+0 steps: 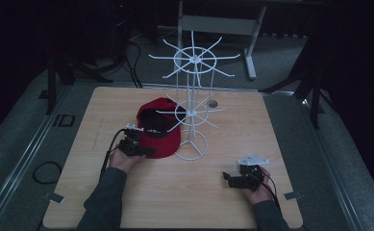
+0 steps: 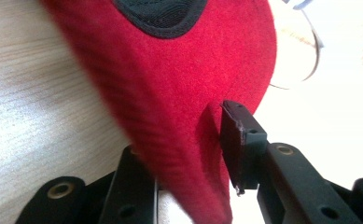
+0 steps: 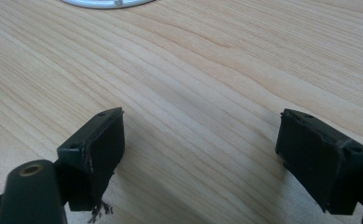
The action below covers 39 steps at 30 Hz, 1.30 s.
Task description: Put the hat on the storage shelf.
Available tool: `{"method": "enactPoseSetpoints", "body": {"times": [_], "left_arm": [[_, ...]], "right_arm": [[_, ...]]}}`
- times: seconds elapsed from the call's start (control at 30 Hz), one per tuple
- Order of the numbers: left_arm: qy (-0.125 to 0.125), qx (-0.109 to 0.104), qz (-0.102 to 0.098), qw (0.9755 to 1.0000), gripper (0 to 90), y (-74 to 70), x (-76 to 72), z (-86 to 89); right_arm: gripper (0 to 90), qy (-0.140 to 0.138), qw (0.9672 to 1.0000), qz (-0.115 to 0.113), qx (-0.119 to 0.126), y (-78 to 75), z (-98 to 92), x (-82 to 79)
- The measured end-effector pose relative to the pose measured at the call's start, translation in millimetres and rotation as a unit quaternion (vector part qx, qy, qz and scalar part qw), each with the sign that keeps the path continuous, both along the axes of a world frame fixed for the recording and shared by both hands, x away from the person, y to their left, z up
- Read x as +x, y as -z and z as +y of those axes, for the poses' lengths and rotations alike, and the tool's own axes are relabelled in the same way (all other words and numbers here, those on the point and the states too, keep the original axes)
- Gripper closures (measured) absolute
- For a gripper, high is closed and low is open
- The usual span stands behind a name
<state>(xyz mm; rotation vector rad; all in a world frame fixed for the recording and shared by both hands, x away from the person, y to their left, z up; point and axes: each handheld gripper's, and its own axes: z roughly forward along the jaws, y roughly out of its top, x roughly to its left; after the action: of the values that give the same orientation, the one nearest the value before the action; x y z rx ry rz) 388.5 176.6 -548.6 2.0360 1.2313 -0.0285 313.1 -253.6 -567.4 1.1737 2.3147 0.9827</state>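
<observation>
Wooden bench (image 1: pixel 127 202) carrying white wire hook stand (image 1: pixel 192 113), likely meant for hanging. Red cap (image 1: pixel 163 132) lying just beside its base, brim pinched by left gripper (image 1: pixel 143 150). Right gripper (image 1: pixel 230 180) resting apart, jaws wide, empty.

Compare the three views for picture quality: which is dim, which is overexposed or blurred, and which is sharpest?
High view: dim, the surroundings nearly black, though the red cap and white wire rack stay readable. Left gripper view: the red cap's near edge is blurred and the right side washes out to white. Right gripper view: evenly lit, the table grain crisp.
</observation>
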Motion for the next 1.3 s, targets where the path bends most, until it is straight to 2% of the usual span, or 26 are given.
{"method": "enactPoseSetpoints", "body": {"times": [0.17,0.3,0.33,0.37,0.47,0.6,0.63,0.67,0.7,0.87,1.1,1.3], "left_arm": [[0.001,-0.017,-0.019,0.9997,75.5,-0.4,-9.6,2.4],[-0.001,-0.034,-0.032,0.9989,82.8,1.0,-17.6,4.4],[-0.001,-0.034,-0.032,0.9989,84.0,1.0,-17.6,4.4],[0.005,-0.028,-0.044,0.9986,85.1,0.0,-21.0,3.4],[0.003,-0.023,-0.054,0.9983,85.4,-0.9,-25.1,1.1],[-0.012,-0.048,-0.062,0.9969,85.5,6.6,-31.1,8.2],[-0.020,-0.041,-0.073,0.9963,85.7,5.8,-32.5,9.3],[-0.020,-0.041,-0.073,0.9963,85.7,5.8,-32.5,9.3],[-0.026,-0.037,-0.081,0.9956,85.8,5.0,-33.6,10.3],[-0.035,-0.037,-0.087,0.9949,85.8,5.1,-33.5,10.7],[-0.049,-0.023,-0.099,0.9936,85.8,0.3,-34.6,15.4],[-0.067,-0.010,-0.111,0.9914,85.7,-7.2,-37.5,22.0]], "right_arm": [[15.3,0.000,1.0000,0.000,0.000,0.0,0.0,0.0],[15.3,0.000,1.0000,0.000,0.000,0.0,0.0,0.0],[15.3,0.000,1.0000,0.000,0.000,0.0,0.0,0.0],[15.3,0.000,1.0000,0.000,0.000,0.0,0.0,0.0],[15.3,0.000,1.0000,0.000,0.000,0.0,0.0,0.0],[15.3,0.000,1.0000,-0.001,0.000,0.2,0.2,0.0],[15.3,0.000,1.0000,-0.001,0.000,0.2,0.1,0.0],[15.3,0.000,1.0000,-0.001,0.000,0.2,0.1,0.0],[15.3,0.000,1.0000,-0.001,0.000,0.1,0.1,0.0],[15.3,0.000,1.0000,-0.001,0.000,0.2,0.1,0.0],[15.3,0.000,1.0000,-0.001,0.000,0.1,0.1,0.0],[15.3,0.000,1.0000,-0.001,0.000,0.1,0.1,0.0]]}}
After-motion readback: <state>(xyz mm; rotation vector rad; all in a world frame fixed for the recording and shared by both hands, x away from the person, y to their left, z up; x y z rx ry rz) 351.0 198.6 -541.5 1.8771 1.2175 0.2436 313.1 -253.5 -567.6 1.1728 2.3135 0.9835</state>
